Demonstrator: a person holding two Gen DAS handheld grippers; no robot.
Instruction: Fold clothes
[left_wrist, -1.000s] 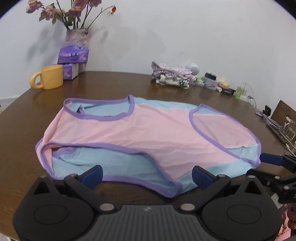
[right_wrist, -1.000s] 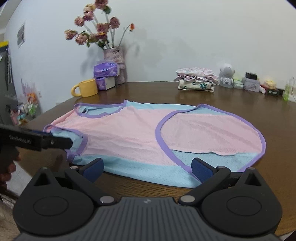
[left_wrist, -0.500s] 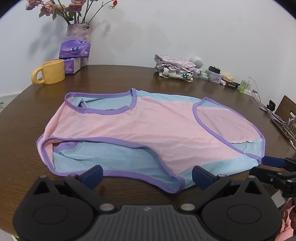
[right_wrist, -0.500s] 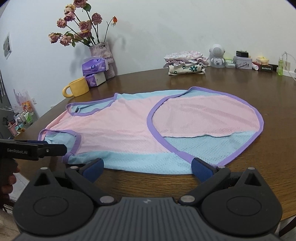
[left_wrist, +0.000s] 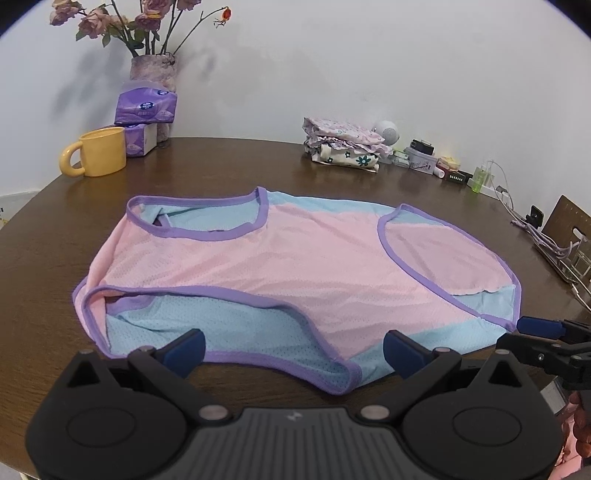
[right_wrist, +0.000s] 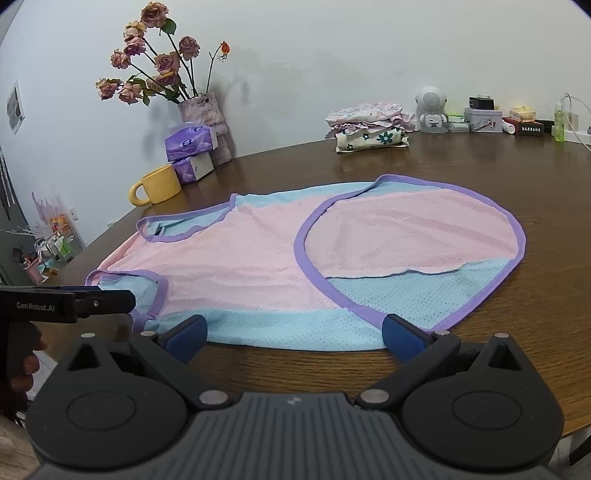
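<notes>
A pink and light-blue mesh tank top (left_wrist: 280, 273) with purple trim lies flat on the brown wooden table (left_wrist: 258, 166); the same top (right_wrist: 258, 266) fills the middle of the right wrist view. My left gripper (left_wrist: 293, 349) is open, its blue pads just above the near hem by the armhole. My right gripper (right_wrist: 295, 336) is open too, hovering over the near blue edge, nothing between its fingers. Each gripper shows at the edge of the other's view.
A yellow mug (left_wrist: 99, 152), purple tissue packs (left_wrist: 146, 107) and a vase of dried roses (right_wrist: 203, 122) stand at the back left. A folded stack of floral clothes (left_wrist: 343, 146) and small items (right_wrist: 480, 118) line the far edge by the wall. Cables (left_wrist: 550, 243) lie at the right.
Both grippers have drifted a little along the near edge of the top, so both views have shifted slightly. The top itself has not moved. Both stay open.
</notes>
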